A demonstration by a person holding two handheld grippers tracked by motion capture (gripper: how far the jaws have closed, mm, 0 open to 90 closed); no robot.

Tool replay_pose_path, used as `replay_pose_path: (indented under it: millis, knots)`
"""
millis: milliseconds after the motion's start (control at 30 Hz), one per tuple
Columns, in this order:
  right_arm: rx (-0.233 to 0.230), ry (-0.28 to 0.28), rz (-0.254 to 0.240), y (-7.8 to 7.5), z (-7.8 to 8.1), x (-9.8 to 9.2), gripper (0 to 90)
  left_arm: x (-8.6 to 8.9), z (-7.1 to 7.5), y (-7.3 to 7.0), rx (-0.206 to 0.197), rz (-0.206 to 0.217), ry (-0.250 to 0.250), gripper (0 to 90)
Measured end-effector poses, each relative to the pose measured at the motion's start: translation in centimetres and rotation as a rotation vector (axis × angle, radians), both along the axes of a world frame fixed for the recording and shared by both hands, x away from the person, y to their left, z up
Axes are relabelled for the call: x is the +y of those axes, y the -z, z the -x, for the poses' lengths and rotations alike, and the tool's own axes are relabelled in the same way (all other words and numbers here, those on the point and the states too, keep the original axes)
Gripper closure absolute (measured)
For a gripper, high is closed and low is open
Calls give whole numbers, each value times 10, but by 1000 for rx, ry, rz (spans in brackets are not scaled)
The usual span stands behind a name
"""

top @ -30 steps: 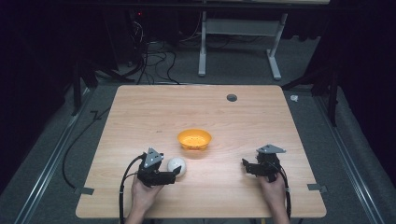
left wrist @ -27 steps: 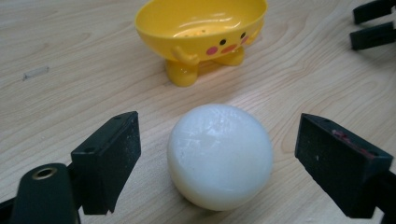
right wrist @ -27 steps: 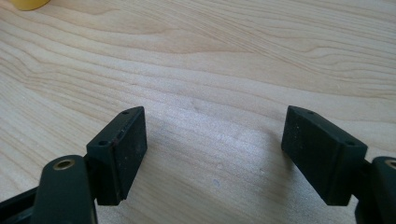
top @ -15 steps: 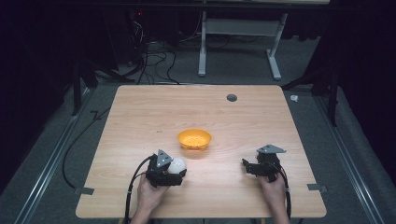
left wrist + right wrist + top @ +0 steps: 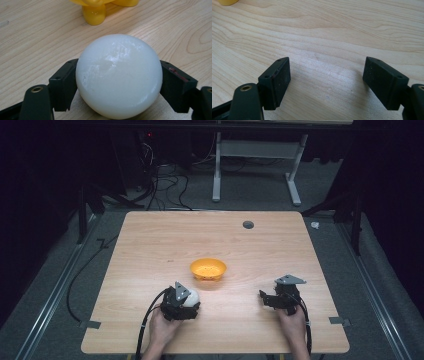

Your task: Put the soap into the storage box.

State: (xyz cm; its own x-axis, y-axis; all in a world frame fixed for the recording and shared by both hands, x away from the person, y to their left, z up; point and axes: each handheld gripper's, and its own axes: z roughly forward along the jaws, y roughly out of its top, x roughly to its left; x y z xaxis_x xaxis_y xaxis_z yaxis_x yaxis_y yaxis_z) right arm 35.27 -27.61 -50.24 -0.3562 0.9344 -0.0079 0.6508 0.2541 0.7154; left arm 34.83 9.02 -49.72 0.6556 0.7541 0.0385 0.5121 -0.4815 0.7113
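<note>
The left gripper [image 5: 186, 304] sits near the front edge of the pale wood-grain table [image 5: 150, 245], its two black jaws clenched on a smooth, glossy white ball [image 5: 119, 75]. In the left gripper view the matte, block-shaped pads [image 5: 63, 83] press against the ball's two sides, and the ball's milky surface carries faint scuffs and soft highlights. Just beyond the ball stands a yellow plastic bowl [image 5: 208, 269], round and shallow, with stubby moulded feet visible in the left gripper view. To the right, well apart from the bowl, the right gripper [image 5: 270, 299] rests low over bare wood, its jaws spread wide with nothing between them. A small dark round grommet [image 5: 248, 224] marks the far side of the table. No writing can be read anywhere. Bare tabletop lies open on both far corners and between the two grippers.
</note>
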Motion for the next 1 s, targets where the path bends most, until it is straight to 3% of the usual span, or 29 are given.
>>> replay_pose_path:
  millis: [567,1000]
  knots:
    - [0,-1,0,0,0,0,228,1,0,-2,6,1,0,245]
    - [0,-2,1,0,0,0,227,4,3,-19,-25,45,17,245]
